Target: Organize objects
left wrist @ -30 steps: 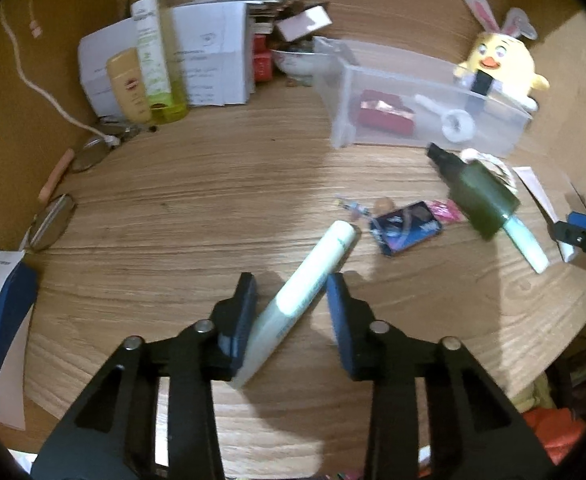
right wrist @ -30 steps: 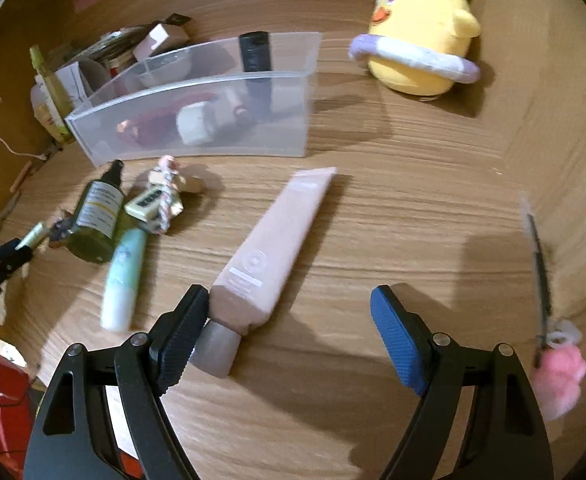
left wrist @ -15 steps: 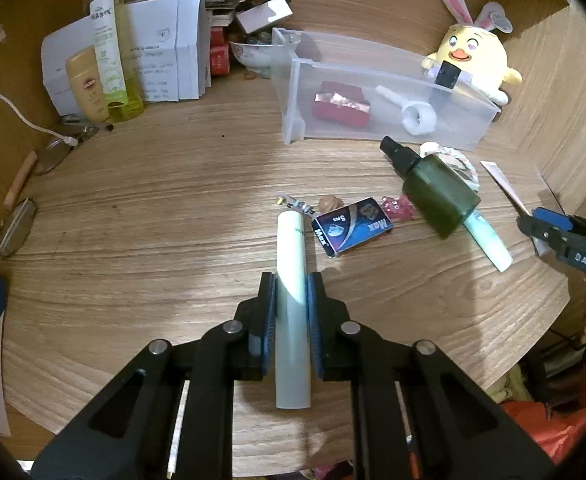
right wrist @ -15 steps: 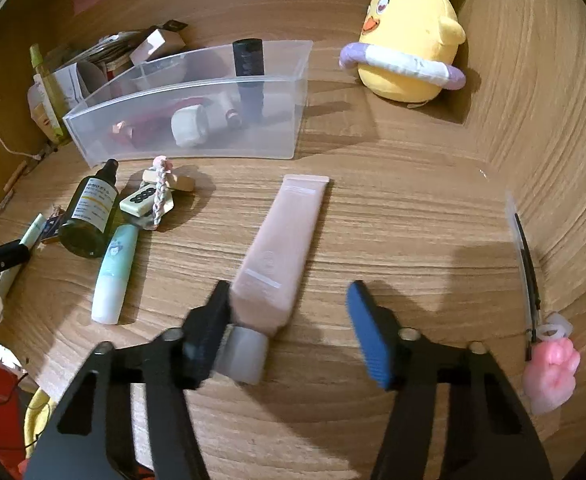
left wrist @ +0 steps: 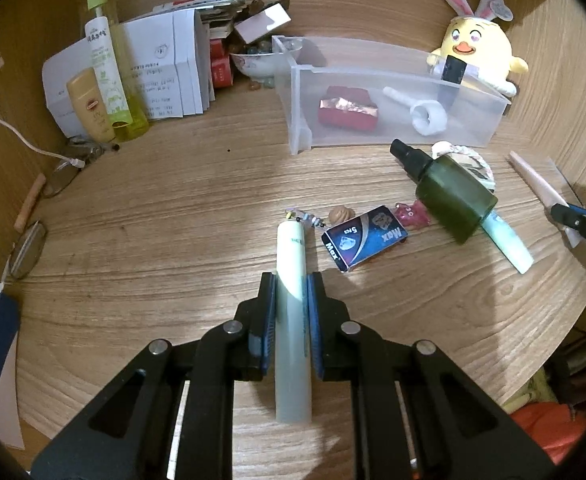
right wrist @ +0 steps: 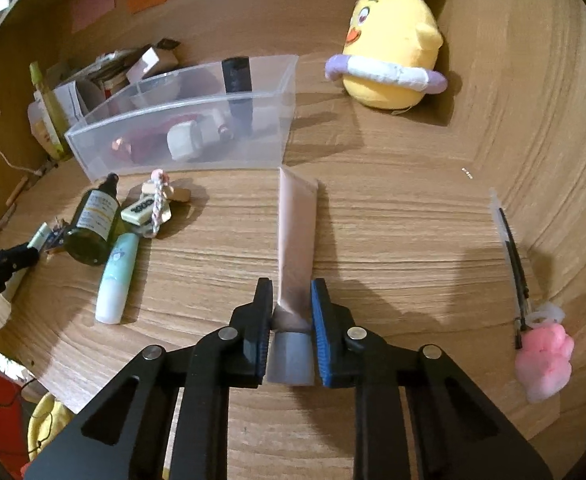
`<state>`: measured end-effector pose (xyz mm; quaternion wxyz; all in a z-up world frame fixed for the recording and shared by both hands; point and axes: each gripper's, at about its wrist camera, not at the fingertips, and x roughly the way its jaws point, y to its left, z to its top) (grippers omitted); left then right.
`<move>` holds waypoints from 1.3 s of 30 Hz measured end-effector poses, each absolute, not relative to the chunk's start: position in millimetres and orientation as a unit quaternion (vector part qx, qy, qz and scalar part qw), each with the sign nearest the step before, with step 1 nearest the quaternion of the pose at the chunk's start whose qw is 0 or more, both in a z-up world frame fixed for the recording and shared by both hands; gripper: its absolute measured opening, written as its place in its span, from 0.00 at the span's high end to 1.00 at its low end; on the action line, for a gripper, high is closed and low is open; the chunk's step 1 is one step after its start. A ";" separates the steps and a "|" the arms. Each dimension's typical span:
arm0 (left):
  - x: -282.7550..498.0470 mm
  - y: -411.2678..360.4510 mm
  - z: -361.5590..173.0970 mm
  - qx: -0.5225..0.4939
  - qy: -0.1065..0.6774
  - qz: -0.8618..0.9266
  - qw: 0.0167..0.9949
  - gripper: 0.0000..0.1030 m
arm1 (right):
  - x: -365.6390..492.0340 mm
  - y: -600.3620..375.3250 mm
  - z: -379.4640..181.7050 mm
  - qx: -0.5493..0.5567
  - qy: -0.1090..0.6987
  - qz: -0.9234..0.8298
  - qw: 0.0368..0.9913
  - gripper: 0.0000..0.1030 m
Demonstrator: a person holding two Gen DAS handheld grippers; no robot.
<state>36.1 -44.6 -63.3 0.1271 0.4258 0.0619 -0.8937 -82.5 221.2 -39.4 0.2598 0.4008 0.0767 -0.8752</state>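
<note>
A: What has the left claw (left wrist: 289, 292) got?

B: A pale green tube (left wrist: 291, 304). The blue pads (left wrist: 269, 312) press it on both sides about midway along, so the claw is narrow and clamped on it. The tube points away from the camera, its far end near a small beaded charm (left wrist: 307, 217) and a dark blue "Max" box (left wrist: 365, 238) lying on the wooden bench (left wrist: 173, 220).

A: And the right claw (right wrist: 291, 296)?

B: Its jaws are closing, with a pink squeeze tube (right wrist: 296, 232) between them. The pads (right wrist: 320, 320) sit against the tube's lower end, just above its grey cap (right wrist: 291, 360). The tube lies along the bench with its flat crimped end pointing at the clear plastic bin (right wrist: 181, 148), close to the bin's front wall.

A: What is in the bin?

B: A red foil-wrapped packet (left wrist: 348, 110), a white-capped tube (left wrist: 417, 110) and an upright black item (right wrist: 237, 92) at the back.

A: Anything else loose?

B: A dark green spray bottle (left wrist: 449, 194) lies on its side over one end of a mint-coloured tube (right wrist: 117, 276). A braided cord with small tags (right wrist: 155, 204) is beside them. A yellow chick plush with bunny ears (right wrist: 393, 56) stands behind the bin, and a black hair clip with a pink fuzzy charm (right wrist: 543, 356) lies well apart, on the right of the right wrist view.
</note>
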 end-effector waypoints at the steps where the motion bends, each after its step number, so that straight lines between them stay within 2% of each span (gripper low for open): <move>1: 36.8 -46.5 -63.0 0.425 0.067 -0.894 0.127 0.86 | -81.4 221.6 -37.6 0.401 0.073 -0.874 0.264 0.83; 17: 39.5 -55.9 -20.2 0.360 0.104 -0.917 0.138 0.86 | -72.7 224.6 3.6 0.348 0.065 -0.896 0.268 0.86; 18: 37.7 -54.3 -16.3 0.354 0.104 -0.919 0.136 0.86 | -72.4 225.3 5.7 0.346 0.063 -0.896 0.270 0.93; 19: 36.9 -53.6 -14.3 0.352 0.104 -0.921 0.135 0.86 | -72.4 225.4 9.3 0.344 0.062 -0.896 0.274 0.97; 25: 29.9 -46.8 3.8 0.326 0.102 -0.932 0.121 0.86 | -70.6 217.8 20.4 0.323 0.077 -0.901 0.280 0.97; 29: 27.0 -39.6 11.1 0.316 0.094 -0.937 0.118 0.86 | -79.2 217.5 8.7 0.361 0.063 -0.884 0.289 0.96; 30: 26.3 -38.3 13.1 0.314 0.094 -0.938 0.115 0.86 | -81.4 218.1 3.0 0.375 0.057 -0.878 0.291 0.95; 32: 24.8 -35.5 16.7 0.310 0.091 -0.940 0.110 0.86 | -82.8 218.0 -7.7 0.392 0.058 -0.872 0.287 0.86; 34: 21.6 -33.5 20.1 0.307 0.089 -0.941 0.108 0.86 | -81.2 217.7 -17.1 0.396 0.066 -0.872 0.279 0.61; 35: 20.5 -32.7 21.3 0.306 0.089 -0.942 0.107 0.86 | -80.7 217.4 -22.0 0.398 0.069 -0.873 0.275 0.56; 39: 13.8 -29.5 27.9 0.298 0.091 -0.945 0.101 0.86 | -87.2 210.6 -36.0 0.406 0.086 -0.870 0.268 0.53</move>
